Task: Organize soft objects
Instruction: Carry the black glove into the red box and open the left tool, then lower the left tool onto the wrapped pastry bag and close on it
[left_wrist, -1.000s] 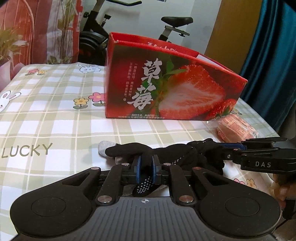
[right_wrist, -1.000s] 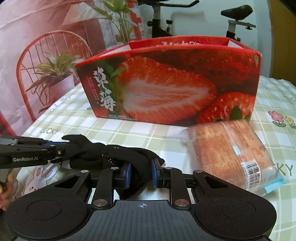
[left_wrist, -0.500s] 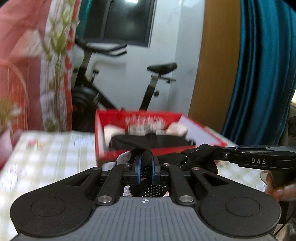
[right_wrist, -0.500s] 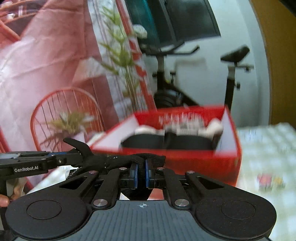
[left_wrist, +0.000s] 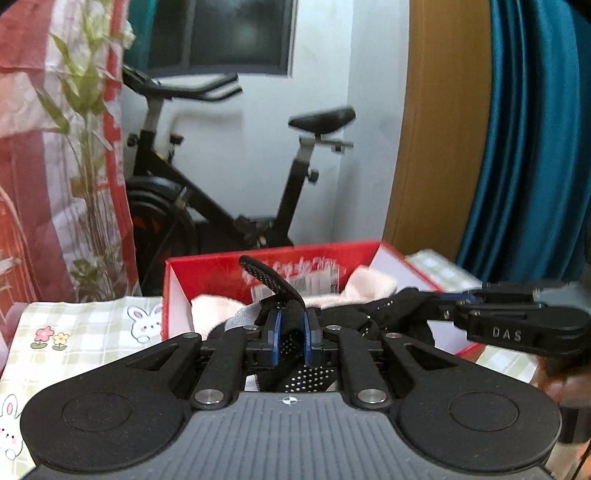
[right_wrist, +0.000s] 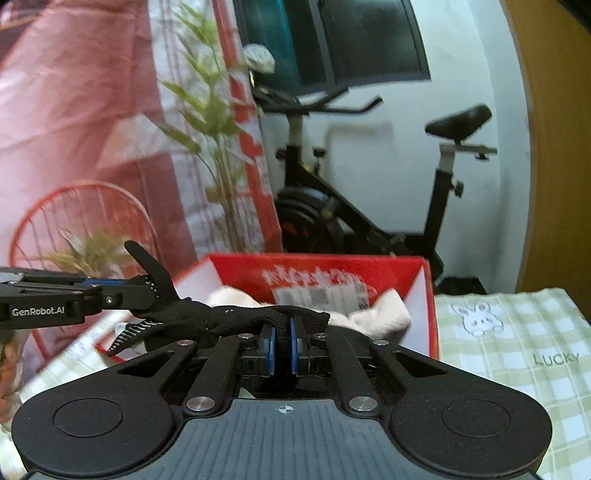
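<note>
A black glove with white grip dots (left_wrist: 373, 317) hangs stretched between my two grippers, lifted to about the rim of the red strawberry box (left_wrist: 273, 258). My left gripper (left_wrist: 290, 328) is shut on its finger end, one finger sticking up. My right gripper (right_wrist: 282, 341) is shut on the cuff end (right_wrist: 295, 314). Each gripper shows in the other's view, the right gripper (left_wrist: 454, 301) at the right and the left gripper (right_wrist: 142, 291) at the left. White soft items (right_wrist: 373, 314) lie inside the red strawberry box (right_wrist: 430, 295).
The table wears a green checked cloth with rabbits (right_wrist: 509, 354). An exercise bike (left_wrist: 221, 206) stands behind the box. A blue curtain (left_wrist: 524, 147) hangs at the right, a red patterned backdrop with a plant (right_wrist: 110, 147) at the left.
Both grippers have risen from the tablecloth with the glove held between them and come toward the box, so its open top now shows. The right jaws closed tighter on the cuff.
</note>
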